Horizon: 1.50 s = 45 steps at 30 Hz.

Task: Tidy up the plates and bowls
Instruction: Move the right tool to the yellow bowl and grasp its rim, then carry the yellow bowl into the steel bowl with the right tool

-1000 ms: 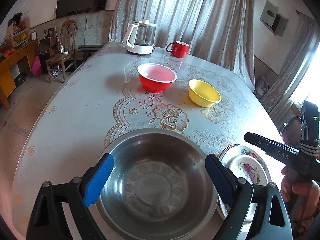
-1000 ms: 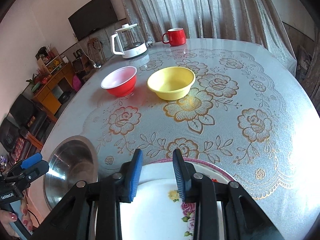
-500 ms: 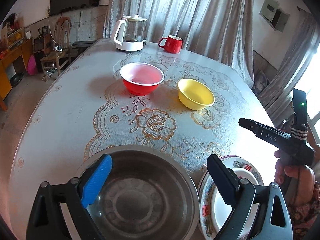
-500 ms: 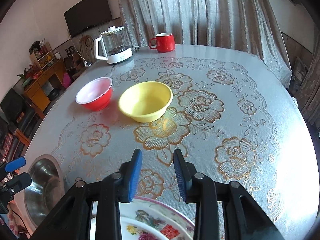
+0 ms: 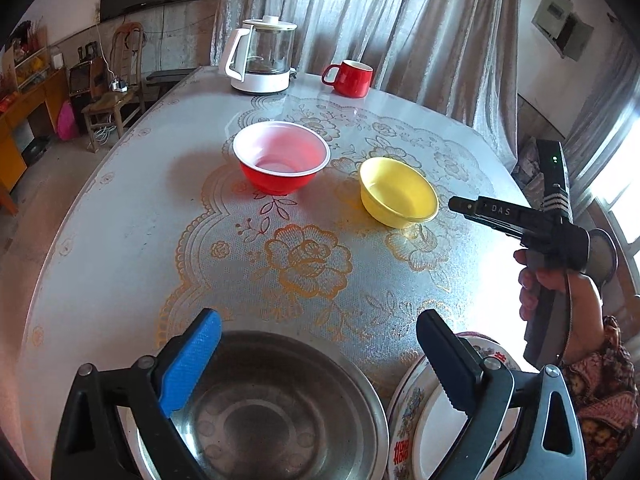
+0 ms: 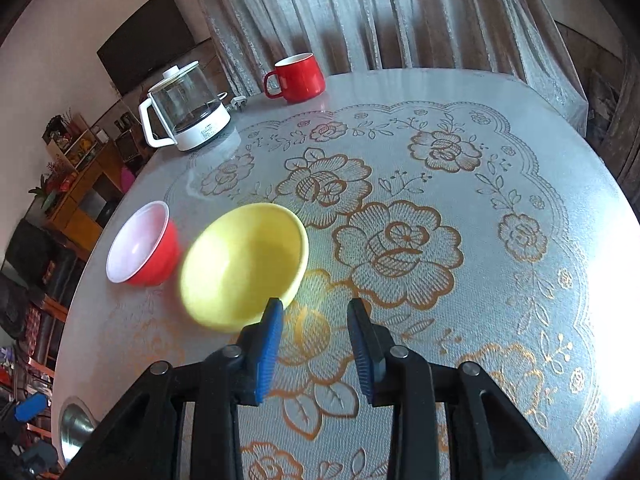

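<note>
Right tool [image 6: 314, 326] empty, pads part-spread, just short of yellow bowl [image 6: 244, 266] on worktop [image 6: 520, 184], beside red bowl [image 6: 140, 246]. Left tool [image 5: 316, 356] wide apart, empty, over steel bowl [image 5: 280, 412]; plate [image 5: 416, 420] alongside. Advice: straddle near rim, one pad inside; contact probably not made, view blurred.

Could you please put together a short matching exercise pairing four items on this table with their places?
Items:
1. red mug
2. yellow bowl
3. steel bowl
4. red bowl

Places:
A. under the left tongs
B. beside the kettle
C. left of the yellow bowl
D. nearest the right tongs

Pairs: 1-B, 2-D, 3-A, 4-C
</note>
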### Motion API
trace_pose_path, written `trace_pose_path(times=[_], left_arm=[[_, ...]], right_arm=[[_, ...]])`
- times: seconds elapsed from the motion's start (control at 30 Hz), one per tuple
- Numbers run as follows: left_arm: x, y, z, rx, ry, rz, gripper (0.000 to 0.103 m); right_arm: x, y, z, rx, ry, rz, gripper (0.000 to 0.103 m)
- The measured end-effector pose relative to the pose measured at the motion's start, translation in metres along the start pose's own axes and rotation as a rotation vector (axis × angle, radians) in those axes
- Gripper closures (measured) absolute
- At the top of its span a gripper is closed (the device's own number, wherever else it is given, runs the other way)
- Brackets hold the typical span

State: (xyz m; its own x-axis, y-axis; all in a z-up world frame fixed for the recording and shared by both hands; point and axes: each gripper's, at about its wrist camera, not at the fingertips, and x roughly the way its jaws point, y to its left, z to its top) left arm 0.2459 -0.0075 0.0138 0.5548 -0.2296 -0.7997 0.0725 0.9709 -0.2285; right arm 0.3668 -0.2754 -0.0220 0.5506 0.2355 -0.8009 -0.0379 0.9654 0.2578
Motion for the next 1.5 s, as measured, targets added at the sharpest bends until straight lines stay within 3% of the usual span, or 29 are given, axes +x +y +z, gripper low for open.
trace_pose_path(times=[0.3,0.4,0.43,0.57,0.93,1.07,1.3,1.43,1.5], left_arm=[[0.018,-0.005,0.018,0.008,0.031,0.015,0.004],[0.024,-0.01,0.028,0.015,0.033,0.011,0.004],[0.026,-0.012,0.031,0.019,0.034,0.012,0.004],[0.041,-0.021,0.045,0.024,0.054,0.007,0.004],[0.093,-0.066,0.075,0.125,0.094,0.029,0.006],[0.118,-0.077,0.086,0.143,0.132,0.031,0.016],[0.151,-0.093,0.089,0.166,0.169,0.017,0.024],[0.163,-0.097,0.087,0.188,0.2,0.021,0.053],[0.167,-0.096,0.087,0.182,0.206,0.02,0.061]], right_arm=[[0.052,-0.009,0.016,0.1,0.069,0.057,0.071],[0.059,-0.012,0.016,0.1,0.08,0.07,0.081],[0.059,-0.012,0.015,0.096,0.082,0.072,0.087],[0.059,-0.013,0.009,0.089,0.093,0.104,0.091],[0.039,-0.023,-0.011,0.057,0.114,0.143,0.094],[0.034,-0.028,-0.016,0.063,0.12,0.142,0.094],[0.031,-0.031,-0.021,0.064,0.124,0.146,0.093],[0.03,-0.029,-0.021,0.055,0.121,0.142,0.093],[0.03,-0.029,-0.02,0.053,0.12,0.139,0.093]])
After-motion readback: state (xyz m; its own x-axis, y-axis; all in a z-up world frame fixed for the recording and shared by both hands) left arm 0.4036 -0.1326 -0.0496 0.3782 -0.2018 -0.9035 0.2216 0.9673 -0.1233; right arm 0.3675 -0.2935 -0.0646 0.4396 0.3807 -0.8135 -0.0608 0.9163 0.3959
